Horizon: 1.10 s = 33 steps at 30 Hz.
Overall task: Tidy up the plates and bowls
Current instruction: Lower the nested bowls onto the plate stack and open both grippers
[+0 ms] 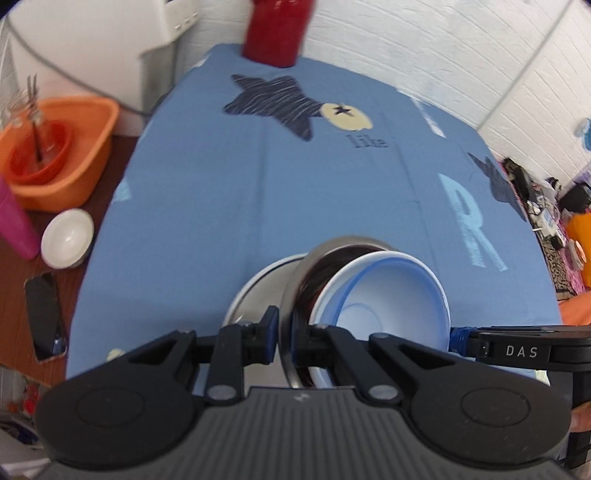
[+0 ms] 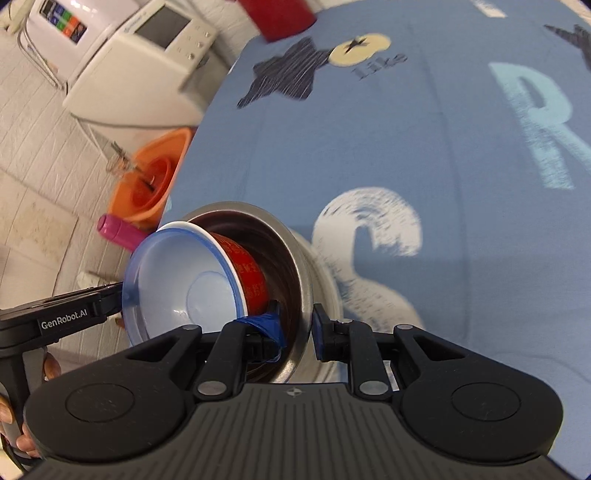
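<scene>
A nested stack of bowls fills the lower centre of both views, held tilted above a blue tablecloth (image 1: 207, 192). The outermost is a steel bowl (image 1: 295, 280), round, shiny and thin-rimmed. Inside it sits a red bowl with printed markings (image 2: 255, 273), and inside that a smooth white bowl with a blue rim band (image 1: 384, 295). Beneath the steel bowl a paler rounded vessel (image 1: 255, 291) shows, possibly another bowl or plate; its exact form is unclear.

The left gripper (image 1: 284, 332) has its two black fingers closed narrowly on the steel bowl's rim, one inside and one outside. The right gripper (image 2: 295, 325) pinches the opposite side of the same rim, its inner pad wrapped in blue tape. Both appear to bear the stack together.

The step in hand looks like carrying or setting down the nested bowls. The next move probably calls for lowering them level so the loose inner bowls do not slide out.

Further out, at the left edge of the left wrist view, a small white bowl (image 1: 67, 238) rests on a brown surface near an orange plastic basin (image 1: 85, 155) and a dark phone (image 1: 46, 314). A red container (image 1: 275, 33) stands at the cloth's far end, top centre.
</scene>
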Available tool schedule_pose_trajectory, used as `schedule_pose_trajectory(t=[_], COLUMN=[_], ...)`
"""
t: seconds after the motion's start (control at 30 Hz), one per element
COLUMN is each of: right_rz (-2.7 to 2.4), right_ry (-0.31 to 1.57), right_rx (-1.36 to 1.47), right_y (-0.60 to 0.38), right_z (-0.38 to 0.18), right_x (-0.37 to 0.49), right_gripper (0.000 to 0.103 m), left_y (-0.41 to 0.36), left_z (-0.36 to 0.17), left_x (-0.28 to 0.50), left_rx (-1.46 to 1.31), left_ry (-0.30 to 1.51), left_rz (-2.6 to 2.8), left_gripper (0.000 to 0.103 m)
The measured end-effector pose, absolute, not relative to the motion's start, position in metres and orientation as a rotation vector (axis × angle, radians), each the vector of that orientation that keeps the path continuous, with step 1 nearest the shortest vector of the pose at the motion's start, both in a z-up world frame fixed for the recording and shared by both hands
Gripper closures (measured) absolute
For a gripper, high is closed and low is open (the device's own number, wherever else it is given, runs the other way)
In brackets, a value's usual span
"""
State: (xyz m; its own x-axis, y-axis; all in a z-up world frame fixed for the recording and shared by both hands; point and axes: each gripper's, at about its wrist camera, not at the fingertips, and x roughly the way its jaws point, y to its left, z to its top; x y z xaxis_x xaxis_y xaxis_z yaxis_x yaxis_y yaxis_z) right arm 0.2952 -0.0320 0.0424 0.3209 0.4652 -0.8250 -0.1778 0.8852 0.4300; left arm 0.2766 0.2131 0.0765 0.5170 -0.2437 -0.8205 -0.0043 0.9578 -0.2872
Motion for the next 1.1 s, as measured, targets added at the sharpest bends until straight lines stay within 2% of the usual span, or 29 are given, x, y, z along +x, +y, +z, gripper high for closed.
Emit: schedule_pose_trajectory(t=[0.2, 0.57, 0.83, 0.9, 0.93, 0.97, 1.03, 1.1], right_rz=[0.415, 0.382, 0.407, 0.406, 0.403, 0.399, 0.39, 0.38], right_ry=[1.217, 1.189, 1.158, 1.125, 1.104, 1.079, 1.048, 1.041], right_rx=[0.255, 0.207, 0.17, 0.144, 0.123, 0.104, 0.082, 0.097], right_y=[-0.018, -0.013, -0.015, -0.015, -0.015, -0.016, -0.018, -0.023], right_z=[0.029, 0.03, 0.032, 0.039, 0.043, 0.048, 0.053, 0.055], right_x=[0.293, 0.292, 0.292, 0.291, 0.29, 0.289, 0.287, 0.286], right_gripper=[0.101, 0.101, 0.097, 0.096, 0.096, 0.096, 0.096, 0.095], left_y=[0.226, 0.226, 0.233, 0.234, 0.235, 0.237, 0.241, 0.244], left_z=[0.055, 0.046, 0.049, 0.053, 0.056, 0.059, 0.065, 0.071], left_x=[0.273, 0.272, 0.272, 0.27, 0.269, 0.267, 0.264, 0.26], left_rx=[-0.301, -0.303, -0.304, -0.289, -0.277, -0.266, -0.266, -0.291], left_ry=[1.053, 1.045, 1.004, 0.984, 0.968, 0.945, 0.908, 0.884], left_rz=[-0.145, -0.184, -0.19, -0.173, -0.152, -0.136, -0.134, -0.151], left_gripper=[0.103, 0.103, 0.103, 0.091, 0.073, 0.059, 0.049, 0.048])
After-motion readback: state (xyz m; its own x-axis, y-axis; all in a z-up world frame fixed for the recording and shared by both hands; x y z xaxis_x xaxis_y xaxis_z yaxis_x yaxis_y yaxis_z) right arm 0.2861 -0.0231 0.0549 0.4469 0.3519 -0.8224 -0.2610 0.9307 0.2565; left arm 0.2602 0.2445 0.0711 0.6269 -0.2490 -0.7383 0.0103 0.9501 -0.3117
